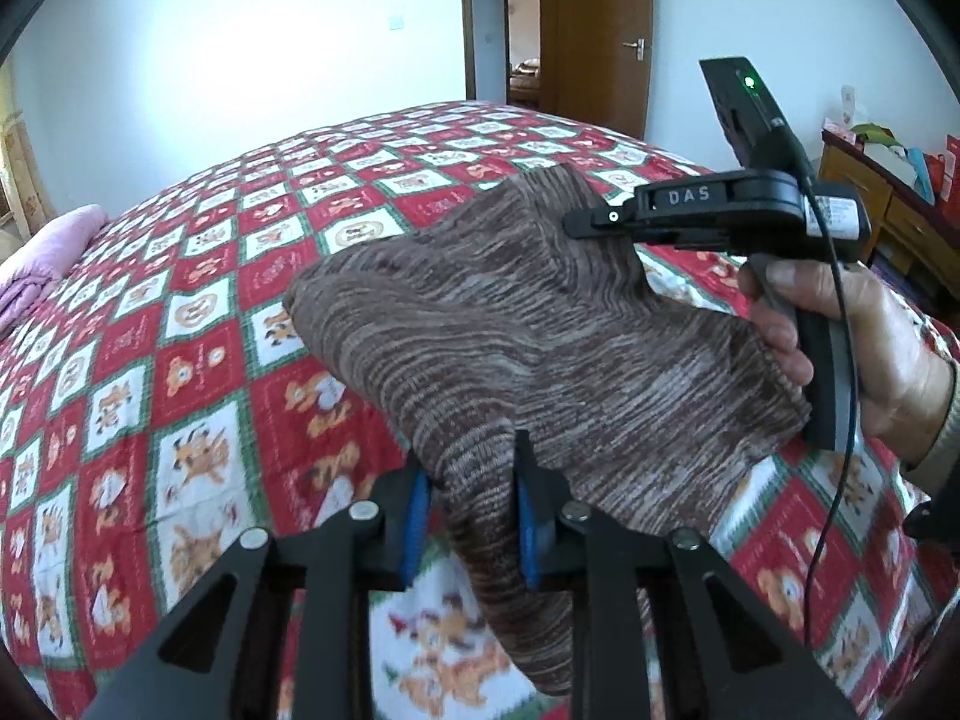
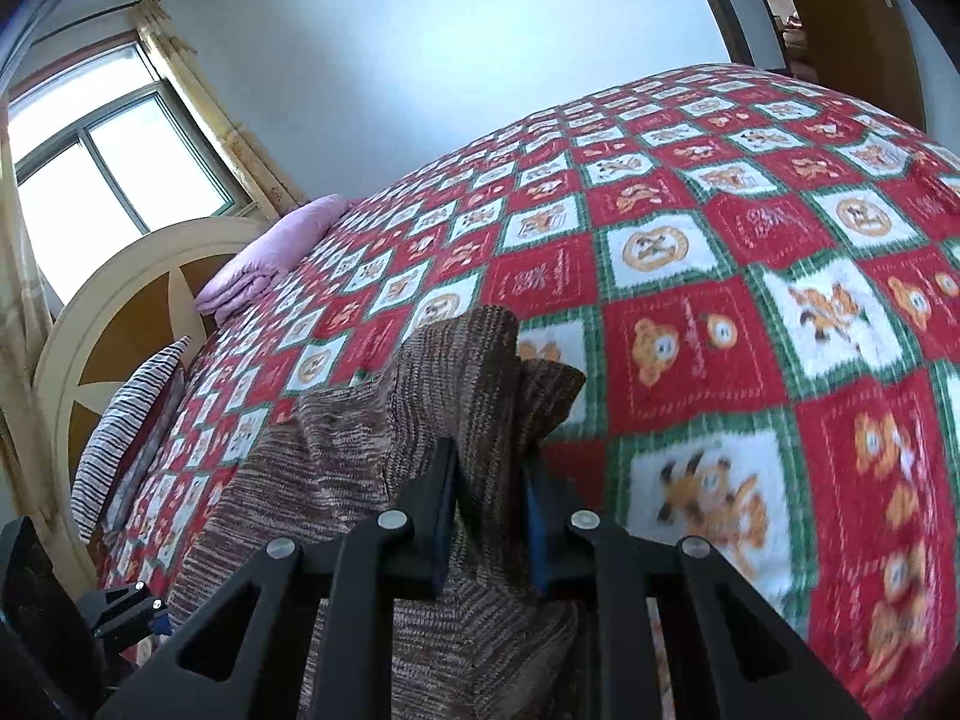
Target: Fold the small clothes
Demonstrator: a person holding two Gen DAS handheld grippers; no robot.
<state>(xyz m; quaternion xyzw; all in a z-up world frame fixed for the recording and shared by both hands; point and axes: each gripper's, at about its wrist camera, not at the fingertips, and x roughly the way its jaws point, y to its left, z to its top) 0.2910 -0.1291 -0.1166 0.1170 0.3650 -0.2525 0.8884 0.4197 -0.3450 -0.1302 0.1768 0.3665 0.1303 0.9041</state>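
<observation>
A: Bedroom, everyone: white walls, a brown door (image 1: 594, 30) with a red paper cutting on it, and a bed under a red, white and green checked blanket (image 1: 180, 312) printed with little bears.

B: And the star of the show, a brown striped knit garment (image 1: 540, 324), is lifted above that blanket, slung between the two tools.

A: Look at the left gripper (image 1: 474, 516). Its blue pads are pinched onto a bunched fold of the knit, jaws close together, cloth squeezed right between them.

B: Same on the other side. From its own camera the right gripper (image 2: 489, 516) is clamped on a gathered ridge of the same garment (image 2: 432, 384), which humps up above the fingers.

A: The left view catches the right hand (image 1: 864, 348) wrapped around its grey handle, a black cable trailing down.

B: Background detail: a folded pink quilt (image 2: 264, 252) and a striped pillow (image 2: 132, 426) lie by the cream headboard (image 2: 108, 288), below a bright window (image 2: 102, 162).
</observation>
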